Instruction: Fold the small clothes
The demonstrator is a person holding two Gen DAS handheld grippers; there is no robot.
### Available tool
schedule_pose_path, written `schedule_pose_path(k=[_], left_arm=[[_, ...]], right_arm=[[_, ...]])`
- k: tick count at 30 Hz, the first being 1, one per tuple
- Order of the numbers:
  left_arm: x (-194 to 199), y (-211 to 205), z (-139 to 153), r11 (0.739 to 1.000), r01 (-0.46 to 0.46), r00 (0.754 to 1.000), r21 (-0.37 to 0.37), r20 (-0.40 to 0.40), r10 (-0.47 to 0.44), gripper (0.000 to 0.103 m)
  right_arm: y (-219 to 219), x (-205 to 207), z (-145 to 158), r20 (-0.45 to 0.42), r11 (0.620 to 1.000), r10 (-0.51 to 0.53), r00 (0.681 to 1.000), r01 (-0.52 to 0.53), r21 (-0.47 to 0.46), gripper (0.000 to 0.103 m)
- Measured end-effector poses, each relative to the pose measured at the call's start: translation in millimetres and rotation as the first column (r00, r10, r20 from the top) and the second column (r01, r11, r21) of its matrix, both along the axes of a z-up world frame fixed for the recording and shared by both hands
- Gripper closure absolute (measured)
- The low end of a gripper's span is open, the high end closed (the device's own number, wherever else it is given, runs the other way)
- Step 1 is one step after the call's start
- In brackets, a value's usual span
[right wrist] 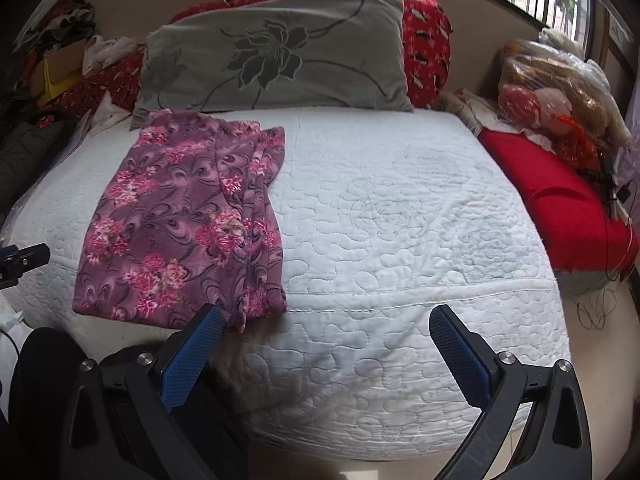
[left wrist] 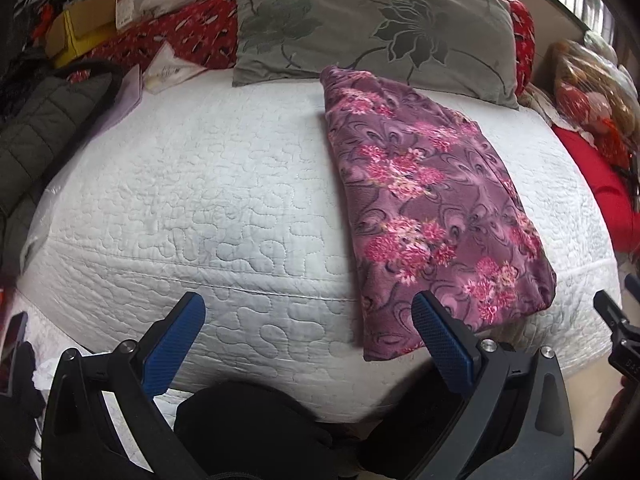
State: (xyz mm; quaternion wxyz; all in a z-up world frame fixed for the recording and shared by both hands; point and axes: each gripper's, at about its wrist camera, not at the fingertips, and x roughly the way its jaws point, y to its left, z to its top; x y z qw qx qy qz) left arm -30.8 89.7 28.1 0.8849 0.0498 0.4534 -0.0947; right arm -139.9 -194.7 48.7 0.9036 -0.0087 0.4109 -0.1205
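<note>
While both of my tools hang off the near edge of the bed (right wrist: 400,208), I see the purple garment (left wrist: 432,208) lying folded on the white quilted cover, a long rectangle running from the bed's near edge back toward the grey pillow (left wrist: 372,28) at its head. Its fleecy-looking cloth carries dark swirls and clusters of pink flowers. From the right wrist view several layered edges show along the side of the garment (right wrist: 188,220) that faces the bed's middle, stacked slightly unevenly, and one corner droops over the near edge of the bed.

My left hand-held gripper (left wrist: 308,312) has its blue-padded fingers spread wide with nothing between them; its right finger overlaps the garment's near end in the picture, though I cannot tell whether it touches. My right hand-held gripper (right wrist: 326,324) is likewise spread wide and empty, its left finger just by the drooping corner, the rest over bare quilt. A red cushion (right wrist: 560,208) sits off the bed's far side from the garment.
</note>
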Motion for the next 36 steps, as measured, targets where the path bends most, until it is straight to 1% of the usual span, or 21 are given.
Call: schedule_pose_path(k=[4, 6, 9, 13, 26, 36], left_arm=[[-6, -9, 0, 0.999, 0.029, 1.000, 0.019, 0.005, -0.029, 0.000], [-9, -15, 0, 0.999, 0.042, 0.999, 0.031, -0.003, -0.042, 0.000], [-15, -21, 0, 0.997, 0.060, 0.998, 0.054, 0.007, -0.061, 0.000], [-23, -27, 2, 0.994, 0.086, 0.996, 0.067, 0.010, -0.087, 0.000], [-42, -38, 15, 0.990, 0.136, 0.990, 0.043, 0.030, -0.137, 0.000], [-50, -43, 21, 0.988, 0.151, 0.988, 0.026, 0.037, -0.152, 0.000]], right_arm=[[8, -6, 5, 0.018, 0.999, 0.030, 0.999, -0.030, -0.031, 0.000], [10, -7, 7, 0.025, 0.999, 0.038, 0.999, -0.037, -0.028, 0.000], [13, -9, 9, 0.034, 0.999, 0.044, 0.998, -0.043, -0.016, 0.000], [17, -10, 13, 0.043, 0.999, 0.049, 0.998, -0.048, -0.017, 0.000], [25, -16, 21, 0.062, 0.998, 0.058, 0.996, -0.058, -0.006, 0.000], [22, -17, 25, 0.067, 0.999, 0.042, 0.997, -0.043, 0.013, 0.000]])
